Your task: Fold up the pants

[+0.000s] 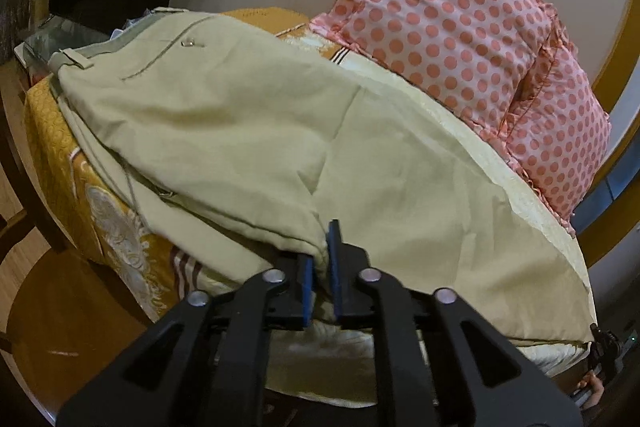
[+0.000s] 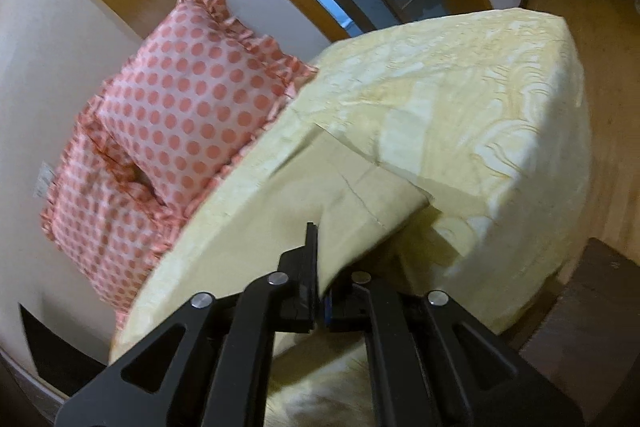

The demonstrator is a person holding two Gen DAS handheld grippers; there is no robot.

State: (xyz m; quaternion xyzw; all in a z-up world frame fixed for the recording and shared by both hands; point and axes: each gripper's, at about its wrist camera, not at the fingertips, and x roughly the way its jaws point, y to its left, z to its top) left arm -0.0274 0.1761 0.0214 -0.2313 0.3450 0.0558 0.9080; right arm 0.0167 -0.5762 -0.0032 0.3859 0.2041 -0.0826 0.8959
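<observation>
Beige pants (image 1: 248, 131) lie across the bed, waistband with belt loops and a pocket button at the far left. My left gripper (image 1: 323, 251) is shut on the near edge of the pants at mid-length, cloth pinched between its blue pads. In the right wrist view my right gripper (image 2: 320, 267) is shut on the pants' leg end (image 2: 360, 203) and holds it lifted off the bed. The right gripper's right finger is hidden behind the cloth.
The bed (image 2: 480, 99) has a pale yellow patterned cover, with an orange patterned part (image 1: 108, 227) at its left side. Two pink polka-dot pillows (image 1: 452, 27) (image 2: 188, 99) lean on the wall behind. A wooden floor (image 1: 60, 307) and dark furniture (image 2: 592, 327) lie beside the bed.
</observation>
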